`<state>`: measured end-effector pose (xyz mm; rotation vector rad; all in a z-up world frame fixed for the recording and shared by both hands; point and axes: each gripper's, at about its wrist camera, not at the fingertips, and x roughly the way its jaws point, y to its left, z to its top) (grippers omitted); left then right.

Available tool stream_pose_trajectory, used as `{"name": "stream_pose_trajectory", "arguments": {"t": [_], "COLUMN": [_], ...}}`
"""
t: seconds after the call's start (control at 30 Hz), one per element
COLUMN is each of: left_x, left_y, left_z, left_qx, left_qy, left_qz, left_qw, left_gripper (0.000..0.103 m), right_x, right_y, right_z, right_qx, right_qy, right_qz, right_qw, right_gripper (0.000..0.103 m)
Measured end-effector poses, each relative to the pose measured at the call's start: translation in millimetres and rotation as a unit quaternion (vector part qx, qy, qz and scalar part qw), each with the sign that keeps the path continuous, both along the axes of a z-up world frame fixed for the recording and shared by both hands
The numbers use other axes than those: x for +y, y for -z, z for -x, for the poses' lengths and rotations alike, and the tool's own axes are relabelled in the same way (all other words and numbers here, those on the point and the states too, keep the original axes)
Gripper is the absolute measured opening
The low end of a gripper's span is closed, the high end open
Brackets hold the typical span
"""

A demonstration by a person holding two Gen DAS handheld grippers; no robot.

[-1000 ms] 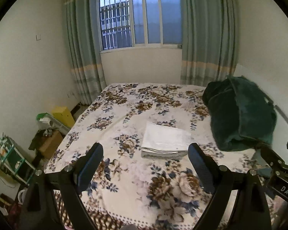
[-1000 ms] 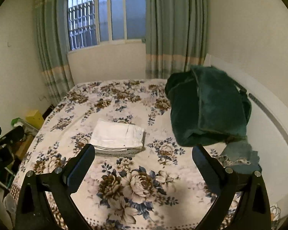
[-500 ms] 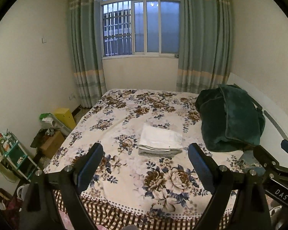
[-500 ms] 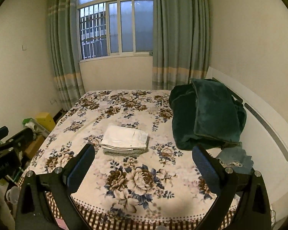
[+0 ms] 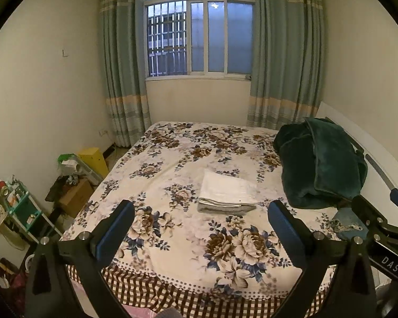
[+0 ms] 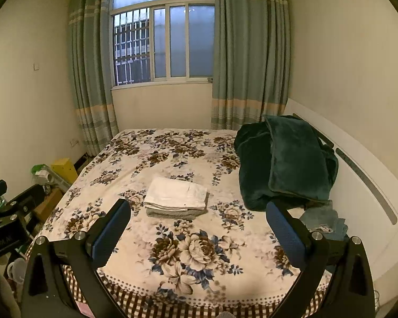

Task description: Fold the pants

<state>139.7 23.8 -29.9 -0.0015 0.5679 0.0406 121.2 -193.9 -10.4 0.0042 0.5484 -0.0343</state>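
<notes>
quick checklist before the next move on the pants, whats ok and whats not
1. Left gripper holds nothing, jaws opening: ok.
2. Right gripper open, nothing between its pads: ok.
3. White pants folded flat on a grey folded piece: ok.
4. Stack apart from the green blanket: ok.
5. Both grippers back from the stack, over the bed's near edge: ok.
6. Blue cloth beside the blanket, pants or not: cannot tell.

Both views have pulled back: the folded pants [image 5: 226,193] now sit smaller at frame centre, the bed's [image 5: 172,249] checkered near edge shows; left hand-held gripper [image 5: 200,228] jaws opening, empty.
</notes>
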Motion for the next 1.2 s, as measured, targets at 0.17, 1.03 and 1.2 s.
{"name": "stream_pose_trajectory", "arguments": {"t": [0.17, 1.03, 1.2], "left_x": [3.8, 2.2, 2.2], "left_y": [-0.9, -4.7, -5.4], "left_z": [3.4, 8.6, 9.9], "left_qx": [-0.003, -0.010, -0.010], "left_qy": [-0.005, 0.001, 0.001], "left_qz": [-0.003, -0.004, -0.005], "left_qw": [1.0000, 0.9999, 0.9999], "left_gripper": [0.103, 0.103, 0.103], "right_x": [2.5, -1.0, -1.0], "right_y": [-2.4, 3.3, 3.6], "right_z": [-0.7, -5.8, -5.1], "right_qx": [-0.005, -0.006, -0.004], "right_qy": [0.000, -0.005, -0.006], "right_qz": [0.002, -0.001, -0.002], "right_qw": [1.000, 1.000, 1.000], "right_gripper": [0.103, 0.103, 0.103]}}
